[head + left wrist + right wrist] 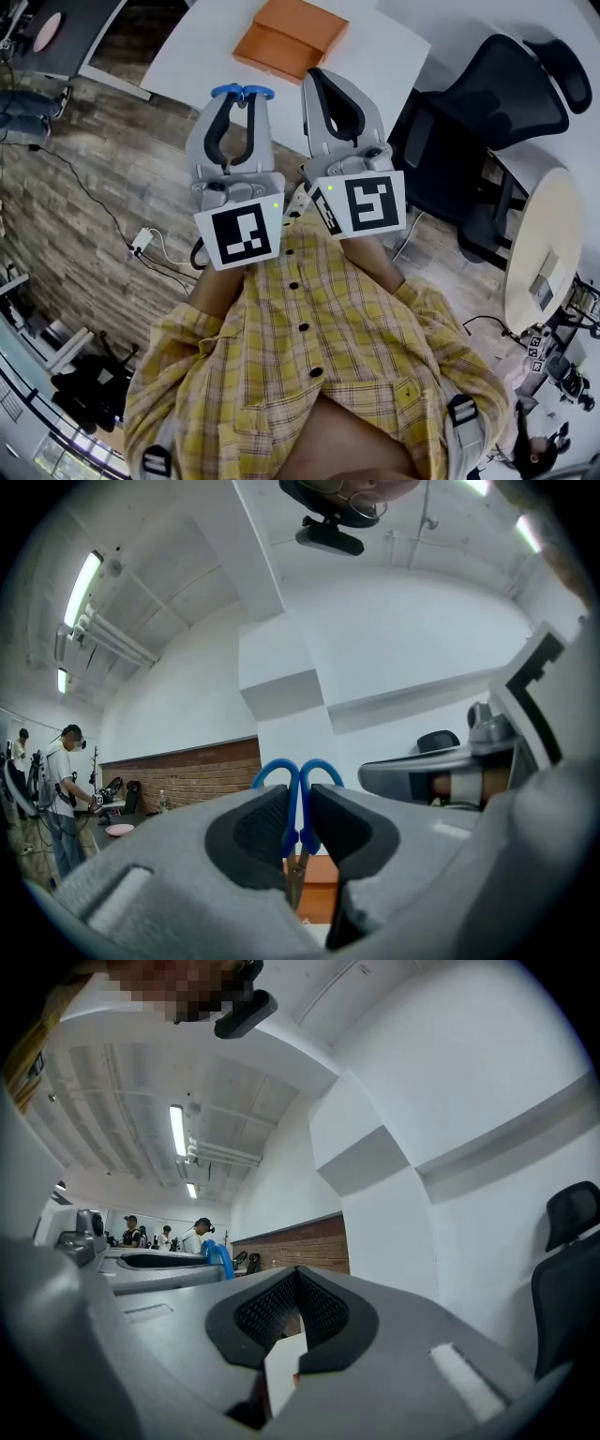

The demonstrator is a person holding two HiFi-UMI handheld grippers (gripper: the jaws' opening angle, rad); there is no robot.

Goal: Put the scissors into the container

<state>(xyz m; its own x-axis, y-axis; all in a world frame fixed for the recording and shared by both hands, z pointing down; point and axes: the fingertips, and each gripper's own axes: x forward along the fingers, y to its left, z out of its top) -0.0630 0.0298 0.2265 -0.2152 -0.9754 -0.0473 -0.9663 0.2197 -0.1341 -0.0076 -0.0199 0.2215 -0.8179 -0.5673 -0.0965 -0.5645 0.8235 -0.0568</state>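
In the head view both grippers are raised in front of my chest, pointing toward a white table (202, 42). My left gripper (241, 103) is shut on blue-handled scissors (242, 92), and the handle loops stick out past the fingertips. In the left gripper view, the scissors (298, 778) stand upright, pinched between the pads of the left gripper (298, 832). An orange box-like container (292, 36) lies on the table beyond both grippers, and its orange (319, 888) shows below the jaws. My right gripper (323, 84) is just right of the left one, its jaws (296, 1288) shut with nothing held.
A black office chair (492, 112) stands to the right of the table. A round light table (548, 244) is further right. Cables and a white adapter (141, 241) lie on the wood floor at left. Several people stand far off (61, 789).
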